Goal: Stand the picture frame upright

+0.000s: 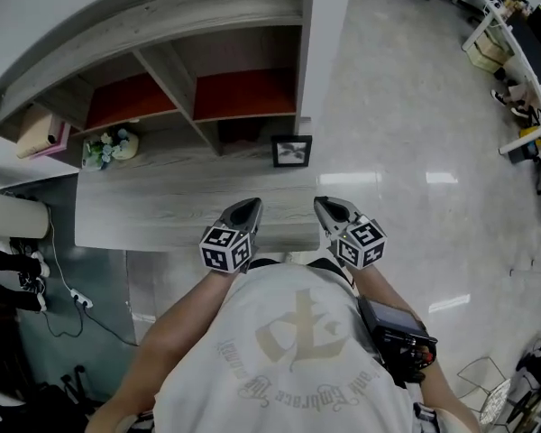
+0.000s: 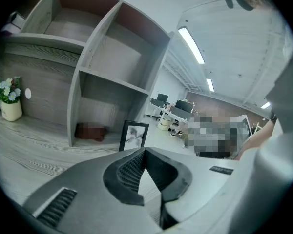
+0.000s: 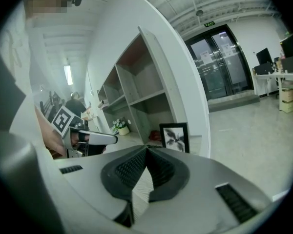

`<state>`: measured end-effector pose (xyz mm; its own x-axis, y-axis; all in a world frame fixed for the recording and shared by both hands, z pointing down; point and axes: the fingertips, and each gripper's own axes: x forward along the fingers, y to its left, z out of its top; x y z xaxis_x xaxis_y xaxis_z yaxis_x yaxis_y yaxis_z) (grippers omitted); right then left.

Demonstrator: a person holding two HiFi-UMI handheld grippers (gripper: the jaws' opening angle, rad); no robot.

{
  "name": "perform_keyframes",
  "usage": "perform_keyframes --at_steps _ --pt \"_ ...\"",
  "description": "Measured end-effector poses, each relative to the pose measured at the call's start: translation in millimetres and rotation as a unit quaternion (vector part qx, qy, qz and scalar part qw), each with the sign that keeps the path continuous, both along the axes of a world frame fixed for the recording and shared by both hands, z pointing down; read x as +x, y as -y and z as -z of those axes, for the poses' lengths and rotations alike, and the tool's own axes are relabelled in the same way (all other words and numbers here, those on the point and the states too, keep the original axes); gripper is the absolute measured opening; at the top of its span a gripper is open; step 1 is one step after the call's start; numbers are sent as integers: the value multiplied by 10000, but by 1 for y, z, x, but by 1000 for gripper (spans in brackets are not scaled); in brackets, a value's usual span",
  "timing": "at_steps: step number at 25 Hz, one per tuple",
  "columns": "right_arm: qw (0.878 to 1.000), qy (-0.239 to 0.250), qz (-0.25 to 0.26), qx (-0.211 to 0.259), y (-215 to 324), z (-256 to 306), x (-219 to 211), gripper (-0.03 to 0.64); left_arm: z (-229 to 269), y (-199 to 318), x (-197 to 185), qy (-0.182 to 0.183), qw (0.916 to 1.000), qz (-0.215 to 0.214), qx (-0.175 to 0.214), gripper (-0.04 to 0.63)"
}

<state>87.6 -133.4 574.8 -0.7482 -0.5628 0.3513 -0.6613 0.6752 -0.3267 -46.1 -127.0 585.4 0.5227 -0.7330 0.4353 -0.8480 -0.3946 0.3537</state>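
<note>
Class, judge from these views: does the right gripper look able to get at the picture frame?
Probably yes. Only bare desk lies between the right gripper and the picture frame, which stands upright near the desk's right edge. The jaws are shut and would need opening.

Counts, all views.
- One frame (image 1: 291, 151).
- Two grippers: left gripper (image 1: 250, 207) and right gripper (image 1: 325, 207).
- Two marker cubes, one per gripper: left cube (image 1: 226, 247) and right cube (image 1: 362, 243).
- One table (image 1: 162, 206).
- One flower pot (image 1: 108, 147).
- Two red-backed bays: the bay nearer the pot (image 1: 131, 99) and the bay nearer the frame (image 1: 245, 93).
- One power strip (image 1: 79, 301) on the floor.
- One person (image 1: 298, 359).
- Three lit ceiling strips (image 2: 190, 45), counted in the left gripper view.
</note>
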Motion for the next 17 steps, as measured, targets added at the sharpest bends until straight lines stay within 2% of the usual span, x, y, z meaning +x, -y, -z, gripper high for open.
perform_keyframes --at_steps 10,17 --pt "9999 66 95 41 -1 1 -10 3 -5 -4 -18 -41 9998 137 -130 4" --pt "9998 170 129 -41 2 -2 -11 3 1 2 -11 -39 9999 91 -95 3"
